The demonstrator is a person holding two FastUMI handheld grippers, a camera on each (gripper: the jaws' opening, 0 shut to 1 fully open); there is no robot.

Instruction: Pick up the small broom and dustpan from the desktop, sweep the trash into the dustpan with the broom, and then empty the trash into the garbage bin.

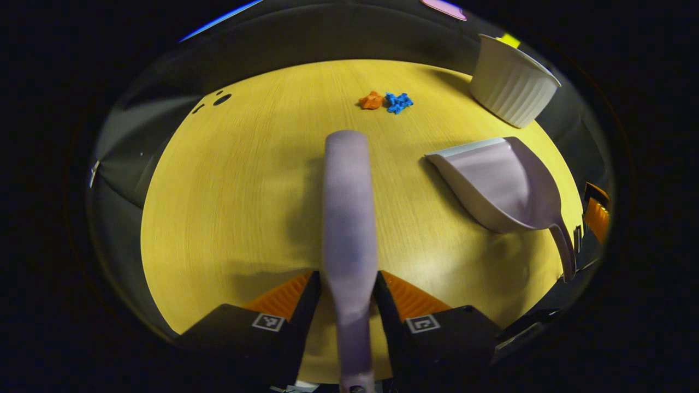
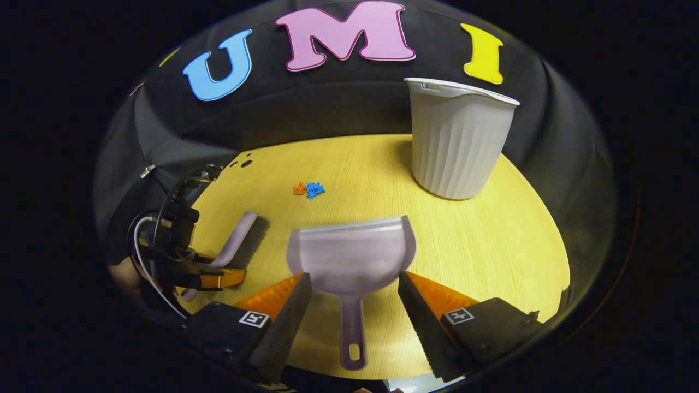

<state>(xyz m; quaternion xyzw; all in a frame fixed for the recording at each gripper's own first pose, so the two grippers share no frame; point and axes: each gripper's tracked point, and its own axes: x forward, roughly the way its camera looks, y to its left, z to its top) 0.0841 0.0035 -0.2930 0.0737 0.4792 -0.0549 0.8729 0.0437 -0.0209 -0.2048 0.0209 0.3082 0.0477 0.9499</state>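
Note:
My left gripper [image 1: 348, 284] is shut on the handle of the pale purple broom [image 1: 347, 185], which points forward over the yellow tabletop [image 1: 218, 218]. The matching dustpan [image 2: 352, 254] lies flat on the table, mouth facing away. My right gripper [image 2: 353, 278] is open, with a finger on each side of the dustpan's neck and neither touching it; the handle runs back between them. An orange scrap [image 1: 371, 100] and a blue scrap [image 1: 399, 102] of crumpled trash lie side by side farther out. The white ribbed garbage bin [image 2: 458, 142] stands upright at the back right.
In the right gripper view the broom [image 2: 235, 237] lies to the left of the dustpan, with a hand behind the gripper holding it. Small dark holes [image 1: 221, 99] mark the table's far left. The round table edge falls off to black cloth on all sides.

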